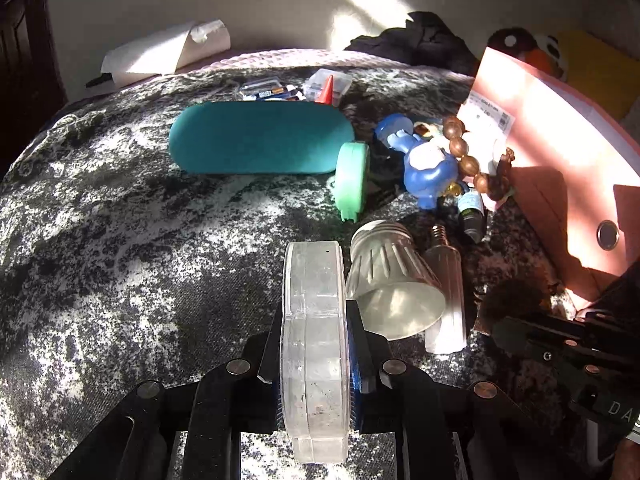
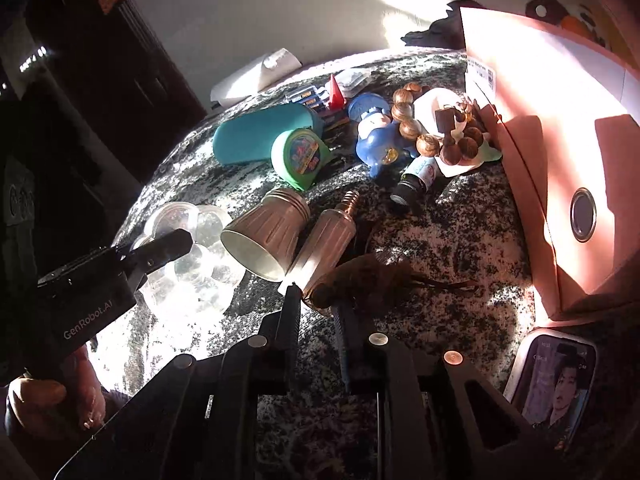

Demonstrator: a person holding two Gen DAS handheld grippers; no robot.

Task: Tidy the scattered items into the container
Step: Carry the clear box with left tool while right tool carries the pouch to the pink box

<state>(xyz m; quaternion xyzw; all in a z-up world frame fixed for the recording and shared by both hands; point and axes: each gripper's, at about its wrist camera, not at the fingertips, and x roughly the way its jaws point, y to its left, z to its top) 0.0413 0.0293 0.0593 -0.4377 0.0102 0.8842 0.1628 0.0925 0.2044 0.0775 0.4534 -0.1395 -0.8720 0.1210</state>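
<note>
Clamped edge-on between the left gripper's (image 1: 314,364) jaws at the bottom centre of the left wrist view is a clear plastic palette (image 1: 314,344); the right wrist view shows its round wells at left centre (image 2: 188,248), low over the mottled bedcover (image 1: 120,260). Both jaws bear on its flat faces, so the hold looks sound, but thin plastic is slippery and it would be wise to keep the squeeze steady and carry it level.

Just right of it lie a bulb shell (image 1: 390,280) and a slim candle bulb (image 1: 444,292), touching each other. Any swing toward the right of the frame should lift clear of them first, or the palette's rim may knock them rolling.

At the bottom centre of its own view, the right gripper (image 2: 316,300) has its fingers narrowed around a dark brown pouch (image 2: 360,276) with a trailing cord; whether it truly grips I cannot tell.

Further up sit a green tape measure (image 1: 352,178), a teal case (image 1: 260,138), a blue figurine (image 1: 424,160) and wooden beads (image 1: 464,152).

Along the right edge stands the pink box (image 1: 560,140), presumably the container; its opening is out of sight, so the approach must be judged once the rim shows.
</note>
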